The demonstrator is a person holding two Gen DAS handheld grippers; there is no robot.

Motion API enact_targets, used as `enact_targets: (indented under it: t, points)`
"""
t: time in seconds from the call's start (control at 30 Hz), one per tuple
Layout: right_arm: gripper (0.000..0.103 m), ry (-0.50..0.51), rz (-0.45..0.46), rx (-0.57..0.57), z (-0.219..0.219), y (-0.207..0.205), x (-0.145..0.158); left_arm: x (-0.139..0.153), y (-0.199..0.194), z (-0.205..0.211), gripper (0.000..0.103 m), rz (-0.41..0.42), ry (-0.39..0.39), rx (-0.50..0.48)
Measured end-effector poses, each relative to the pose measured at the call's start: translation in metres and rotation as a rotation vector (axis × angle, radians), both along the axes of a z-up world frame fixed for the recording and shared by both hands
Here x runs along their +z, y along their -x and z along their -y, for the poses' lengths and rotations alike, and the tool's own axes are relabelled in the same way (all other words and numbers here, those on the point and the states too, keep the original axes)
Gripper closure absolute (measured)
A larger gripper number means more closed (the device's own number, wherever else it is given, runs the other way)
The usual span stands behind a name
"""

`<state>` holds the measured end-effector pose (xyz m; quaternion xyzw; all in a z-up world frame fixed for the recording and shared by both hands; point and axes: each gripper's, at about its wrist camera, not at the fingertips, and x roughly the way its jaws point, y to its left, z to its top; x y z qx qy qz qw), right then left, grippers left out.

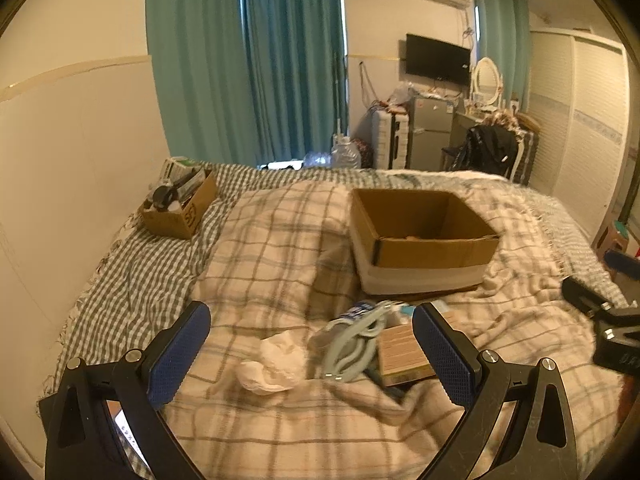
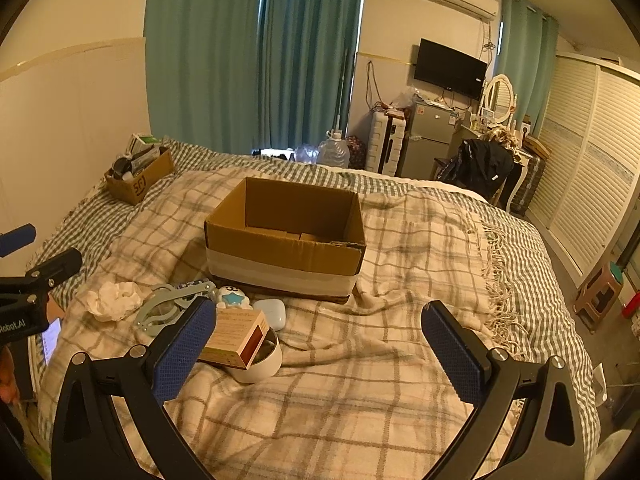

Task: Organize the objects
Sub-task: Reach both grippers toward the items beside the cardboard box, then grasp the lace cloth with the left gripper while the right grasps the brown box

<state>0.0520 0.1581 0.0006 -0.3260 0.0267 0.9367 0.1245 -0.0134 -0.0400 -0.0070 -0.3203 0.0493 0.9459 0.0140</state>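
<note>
Two cardboard boxes (image 2: 285, 236) (image 2: 138, 178) on the bed (image 2: 400, 340), both grippers' (image 1: 311, 344) (image 2: 319, 346) jaws wide, empty.

Bare blanket (image 2: 360, 360) right of clutter (bowl (image 2: 260, 368))

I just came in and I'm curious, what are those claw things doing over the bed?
A person holds two grippers over the bed, tidying up. Both the left gripper and right gripper are open and hold nothing. A pile waits on the blanket: a crumpled tissue, a small box and a white bowl. The big cardboard box sits just behind them.
</note>
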Motion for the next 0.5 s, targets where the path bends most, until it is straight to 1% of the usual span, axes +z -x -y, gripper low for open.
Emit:
enact_targets:
  t: [0.07,0.17,0.23,0.37,0.43,0.5]
  points:
    - [0.000,0.005,0.014,0.007,0.001,0.007,-0.005,-0.012,0.009,0.007,0.000,0.031,0.015,0.010]
    - [0.000,0.019,0.057,0.024,0.001,0.021,-0.019,-0.042,0.028,0.019,0.000,0.114,0.021,0.037]
    - [0.000,0.031,0.094,0.038,0.003,0.032,-0.031,-0.061,0.038,0.025,0.000,0.165,0.021,0.047]
    - [0.000,0.039,0.178,0.077,0.012,0.054,-0.060,-0.095,0.055,0.033,0.000,0.240,0.033,0.062]
    - [0.000,0.055,0.225,0.095,0.017,0.066,-0.075,-0.110,0.063,0.038,0.002,0.276,0.034,0.068]
    - [0.000,0.070,0.275,0.111,0.022,0.080,-0.090,-0.120,0.070,0.043,0.006,0.304,0.016,0.064]
